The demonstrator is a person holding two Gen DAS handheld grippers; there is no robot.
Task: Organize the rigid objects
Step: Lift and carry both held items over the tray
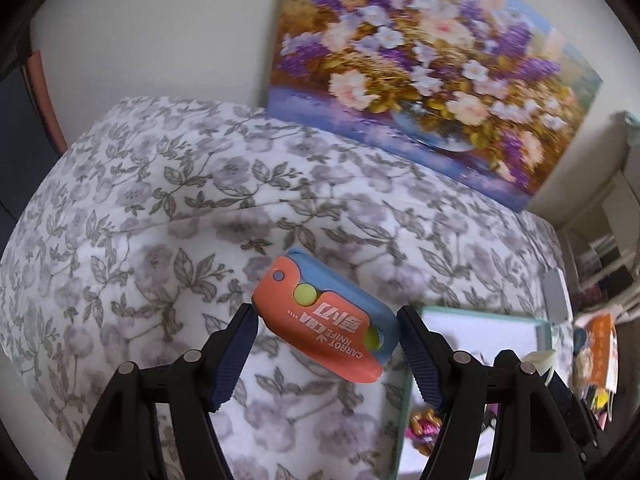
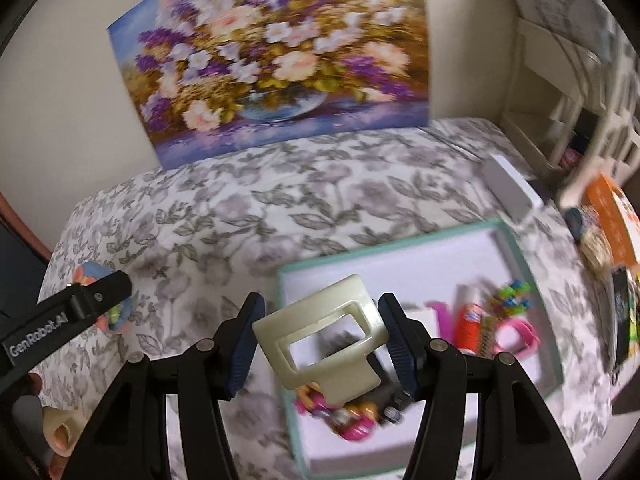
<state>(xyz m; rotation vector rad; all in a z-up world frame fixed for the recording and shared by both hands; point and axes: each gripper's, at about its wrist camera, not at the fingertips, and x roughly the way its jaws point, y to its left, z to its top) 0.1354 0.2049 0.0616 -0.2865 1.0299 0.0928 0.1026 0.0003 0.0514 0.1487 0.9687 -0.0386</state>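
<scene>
Left tool [image 1: 326,336] clamped on carrot knife [image 1: 326,330] | right tool [image 2: 320,336] clamped on cream hair clip [image 2: 320,342] | lower your clip squarely inside tray [image 2: 516,248], clear of toys, before releasing.

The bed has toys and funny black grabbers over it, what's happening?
A person is tidying small things into a white box on the flowery bed, using two hand-held grippers. The left gripper holds an orange and blue carrot knife toy between its jaws. The right gripper holds a cream hair clip above the box, which already has colourful bits inside.
</scene>
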